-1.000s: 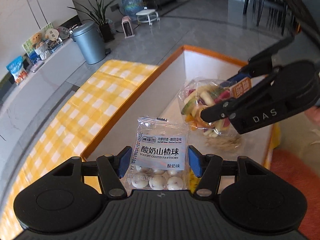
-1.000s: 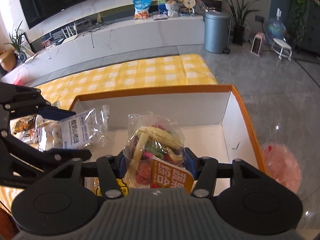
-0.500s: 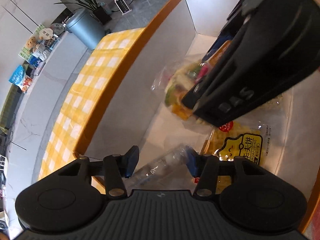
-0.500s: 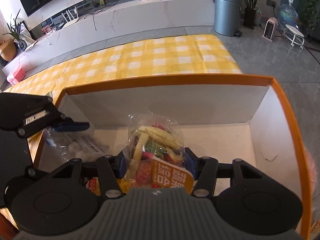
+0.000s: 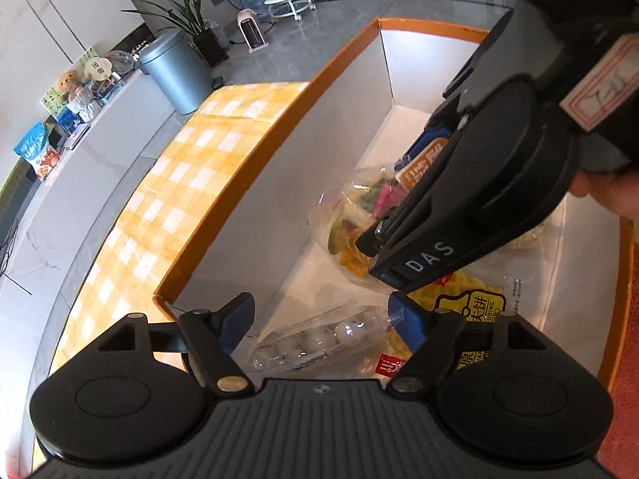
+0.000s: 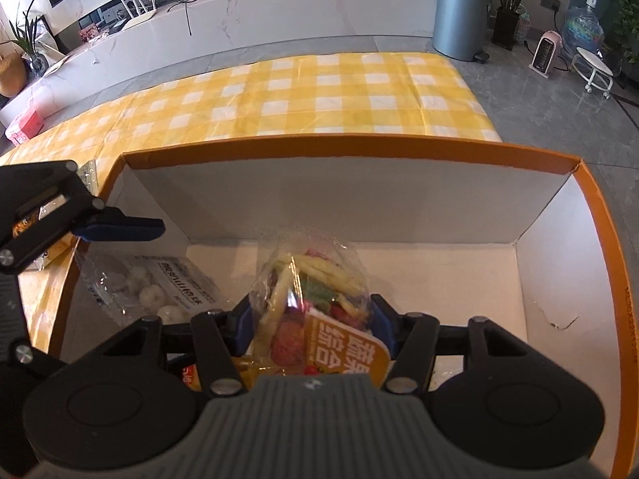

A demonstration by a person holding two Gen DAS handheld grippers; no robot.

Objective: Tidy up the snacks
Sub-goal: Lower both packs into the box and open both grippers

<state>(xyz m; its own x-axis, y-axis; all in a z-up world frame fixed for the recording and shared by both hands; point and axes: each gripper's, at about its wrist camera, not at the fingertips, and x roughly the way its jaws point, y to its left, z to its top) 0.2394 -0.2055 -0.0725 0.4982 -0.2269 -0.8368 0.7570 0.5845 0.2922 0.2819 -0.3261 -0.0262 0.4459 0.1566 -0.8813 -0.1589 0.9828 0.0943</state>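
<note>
An orange-rimmed cardboard box (image 6: 359, 147) with white walls lies under both grippers. My left gripper (image 5: 321, 315) hangs low in its near-left corner, and its jaws are opening. A clear bag of yogurt-coated hawthorn balls (image 5: 319, 339) lies flat on the box floor below and between its blue pads, free of them. The same bag (image 6: 159, 287) shows under the left gripper's finger (image 6: 120, 227) in the right wrist view. My right gripper (image 6: 313, 321) is shut on a clear bag of mixed vegetable crisps (image 6: 315, 287) just above the box floor.
A yellow snack packet (image 5: 471, 307) lies on the box floor under the right gripper. The box stands on a yellow checked tablecloth (image 6: 319, 92). A grey bin (image 6: 459, 16) and a white counter stand beyond. A hand (image 5: 615, 195) holds the right gripper.
My left gripper sank into the box, spread its jaws and let the hawthorn bag drop flat onto the floor. The right gripper came lower and closer, still gripping the crisps.
</note>
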